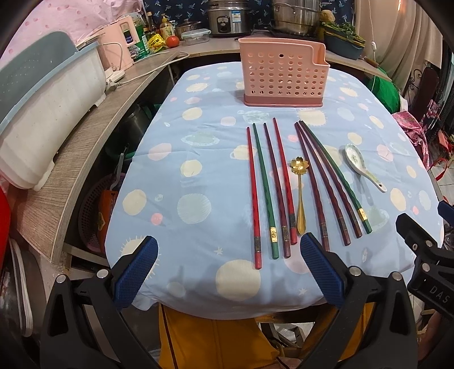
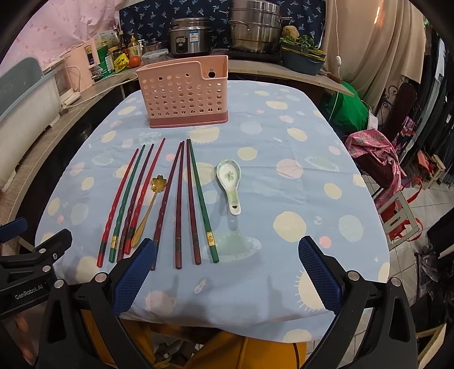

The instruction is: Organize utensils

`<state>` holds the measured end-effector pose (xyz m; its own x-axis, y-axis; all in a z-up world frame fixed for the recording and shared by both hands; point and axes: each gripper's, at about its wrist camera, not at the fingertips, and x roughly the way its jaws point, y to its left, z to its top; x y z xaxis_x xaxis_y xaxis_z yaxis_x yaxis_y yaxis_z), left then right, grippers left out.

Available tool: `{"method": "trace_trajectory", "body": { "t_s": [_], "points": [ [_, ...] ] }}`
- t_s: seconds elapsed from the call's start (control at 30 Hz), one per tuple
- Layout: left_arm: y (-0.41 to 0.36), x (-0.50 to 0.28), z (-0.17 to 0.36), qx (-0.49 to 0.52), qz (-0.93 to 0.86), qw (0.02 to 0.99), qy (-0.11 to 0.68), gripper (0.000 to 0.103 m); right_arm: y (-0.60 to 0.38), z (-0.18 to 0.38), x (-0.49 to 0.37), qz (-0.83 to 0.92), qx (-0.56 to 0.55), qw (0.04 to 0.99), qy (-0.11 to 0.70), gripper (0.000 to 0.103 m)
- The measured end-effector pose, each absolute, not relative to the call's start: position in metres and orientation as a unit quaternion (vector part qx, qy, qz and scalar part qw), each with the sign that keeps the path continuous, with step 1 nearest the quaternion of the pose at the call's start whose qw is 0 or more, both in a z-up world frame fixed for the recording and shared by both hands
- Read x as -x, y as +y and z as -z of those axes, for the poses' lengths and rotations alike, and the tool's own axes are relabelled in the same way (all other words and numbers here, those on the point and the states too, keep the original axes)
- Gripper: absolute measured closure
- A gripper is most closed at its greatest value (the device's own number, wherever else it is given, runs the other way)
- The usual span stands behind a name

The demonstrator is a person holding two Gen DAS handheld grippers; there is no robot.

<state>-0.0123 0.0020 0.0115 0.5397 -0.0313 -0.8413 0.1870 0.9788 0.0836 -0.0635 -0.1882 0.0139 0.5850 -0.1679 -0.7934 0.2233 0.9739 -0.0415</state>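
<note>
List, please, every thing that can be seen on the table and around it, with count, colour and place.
Perforated plastic utensil holder: one, pink, far middle of the table.
Long chopsticks: seven; two red, two green, three dark maroon; lying side by side before the holder.
Flower-shaped metal spoon: one, gold, between the chopsticks.
Ceramic soup spoon: one, white with green pattern, right of the chopsticks.
Spotted tablecloth: one, light blue, covering the table.
Rice cooker: one, silver, back counter.
Stacked steamer pot: one, steel, back counter.
Tomato: one, red, back counter.
Left gripper: one, black with blue pads, open, near edge.
Right gripper: one, same colours, open, near edge.
</note>
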Motion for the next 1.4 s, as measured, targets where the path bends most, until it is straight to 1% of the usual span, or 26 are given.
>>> {"method": "trace_trajectory", "body": {
  "t_s": [1.4],
  "points": [
    [-0.001, 0.024, -0.016, -0.09, 0.067, 0.875, 0.471, 0.007, -0.185, -0.017, 0.069, 0.11, -0.031, 0.891, 0.439, 0.007]
  ]
}}
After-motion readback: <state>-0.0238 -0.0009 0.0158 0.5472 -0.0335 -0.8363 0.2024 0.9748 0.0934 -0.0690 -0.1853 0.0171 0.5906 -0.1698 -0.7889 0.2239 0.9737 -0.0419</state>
